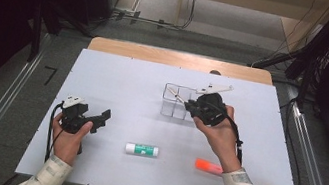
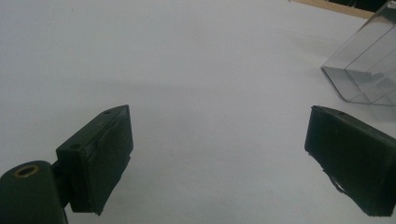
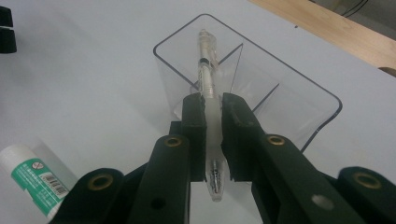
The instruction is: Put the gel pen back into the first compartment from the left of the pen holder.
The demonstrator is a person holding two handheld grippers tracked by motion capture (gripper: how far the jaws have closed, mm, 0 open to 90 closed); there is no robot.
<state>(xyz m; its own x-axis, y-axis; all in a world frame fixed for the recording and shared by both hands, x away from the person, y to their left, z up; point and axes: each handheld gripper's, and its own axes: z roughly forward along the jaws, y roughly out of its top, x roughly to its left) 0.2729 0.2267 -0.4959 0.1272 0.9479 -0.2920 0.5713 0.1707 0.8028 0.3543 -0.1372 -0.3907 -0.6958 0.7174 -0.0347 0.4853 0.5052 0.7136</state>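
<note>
Right gripper pinches a pen above white tabletop.

The white table carries a clear divided organizer beyond the right jaws — a glue stick to their left.

Bright evenly lit white table, dark surroundings, soft faint shadows, slightly blurry close-ups

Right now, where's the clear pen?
The clear pen is clamped in the right claw, held over the clear plastic organizer. In the high view that is right of the table's middle, toward the far edge.
</note>
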